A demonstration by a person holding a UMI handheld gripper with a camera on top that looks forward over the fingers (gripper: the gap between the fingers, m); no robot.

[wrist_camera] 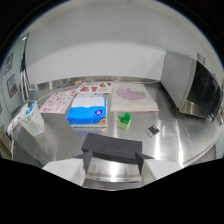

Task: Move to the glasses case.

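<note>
Risk from here looks mostly like a matter of overshoot: the glasses case (pixel 113 146), a dark grey oblong box, lies flat on the steel table (pixel 190 145) just ahead of the gripper (pixel 114 161), and its near edge sits very close to the fingertips (pixel 86 158). A push forward without lining up could nudge the case along the smooth metal, which probably gives it little grip, and send it toward the blue tissue pack (pixel 87 111) just beyond it. The small green object (pixel 124 120) far and slightly right of the case, and the little dark item (pixel 153 130) further right, seem well enough apart to stay out of trouble. A plastic bag (pixel 25 120) stands at the left, clear of the path.

The jaws stand open, spread about as wide as the case is long, with nothing between them yet; the case is ahead of the tips rather than inside the gap. The gripper is held low over the table, roughly level and tilted slightly down, aimed squarely at the long side of the case. Printed sheets (pixel 134 97) lie at the far side, and a dark-doored appliance (pixel 192 85) stands at the far right. The hand holding the gripper is not in view
</note>
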